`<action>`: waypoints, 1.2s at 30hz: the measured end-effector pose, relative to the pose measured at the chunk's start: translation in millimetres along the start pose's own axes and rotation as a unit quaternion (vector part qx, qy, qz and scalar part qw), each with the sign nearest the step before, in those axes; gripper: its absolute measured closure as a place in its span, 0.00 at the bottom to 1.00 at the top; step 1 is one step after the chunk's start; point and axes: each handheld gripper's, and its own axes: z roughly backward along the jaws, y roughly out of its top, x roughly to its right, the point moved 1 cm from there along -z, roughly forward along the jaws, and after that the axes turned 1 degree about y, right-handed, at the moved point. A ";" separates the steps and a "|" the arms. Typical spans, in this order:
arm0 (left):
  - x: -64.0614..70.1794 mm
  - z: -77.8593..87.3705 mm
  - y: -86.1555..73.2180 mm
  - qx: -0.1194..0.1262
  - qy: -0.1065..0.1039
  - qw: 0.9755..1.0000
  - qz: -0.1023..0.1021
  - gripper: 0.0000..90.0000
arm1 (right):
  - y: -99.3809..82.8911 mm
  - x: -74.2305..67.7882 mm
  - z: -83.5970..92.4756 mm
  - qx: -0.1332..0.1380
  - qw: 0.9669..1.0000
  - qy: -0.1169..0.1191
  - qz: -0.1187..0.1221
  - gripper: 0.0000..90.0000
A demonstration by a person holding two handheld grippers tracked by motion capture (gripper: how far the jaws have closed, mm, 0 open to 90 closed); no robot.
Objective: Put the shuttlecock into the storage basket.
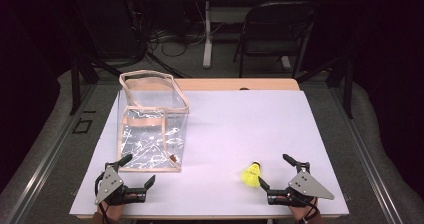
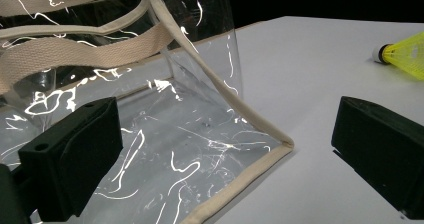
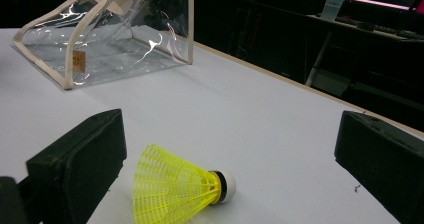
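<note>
From above, both grippers are resting wide apart at the table's (image 1: 280,114) near edge: left gripper (image 1: 136,170) by the clear bag (image 1: 150,129), right gripper (image 1: 274,171) beside the shuttlecock (image 1: 251,175). In the left gripper view, the bag's corner is lying between the jaws. In the right gripper view, the shuttlecock is lying on its side just inside the jaws; closing gently on the skirt looks wisest.

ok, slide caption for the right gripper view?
Open right tool lined up on a yellow shuttlecock lying on the white table, clear tote bag behind.

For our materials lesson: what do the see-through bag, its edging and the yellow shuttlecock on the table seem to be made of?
Bag: clear, glossy plastic film, likely vinyl; it shows creases and bright glints.
Edging: beige woven fabric tape, matte, with a cloth-like look.
Shuttlecock: yellow moulded plastic skirt, with a net-like lattice; its white tip above a black band could be foam, cork or plastic.
</note>
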 end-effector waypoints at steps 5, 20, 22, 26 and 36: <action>0.1 -1.1 0.2 0.000 -0.001 1.000 0.001 0.00 | -0.7 0.9 -0.3 -0.004 1.000 0.000 0.001 0.00; -0.8 2.1 -0.2 0.002 0.003 1.000 0.002 0.00 | 4.8 -5.3 -4.5 -0.024 1.000 -0.002 0.006 0.00; -0.7 2.1 -0.1 0.002 0.003 1.000 0.002 0.00 | 5.6 -6.9 -5.6 -0.030 0.999 -0.004 0.009 0.00; -0.4 1.5 -0.1 0.002 0.002 1.000 0.002 0.00 | 7.3 -10.1 -7.4 -0.039 0.999 -0.008 0.012 0.00; -0.4 1.6 0.1 0.001 0.002 1.000 0.001 0.00 | 9.1 -16.4 -12.5 -0.070 0.997 -0.019 0.018 0.00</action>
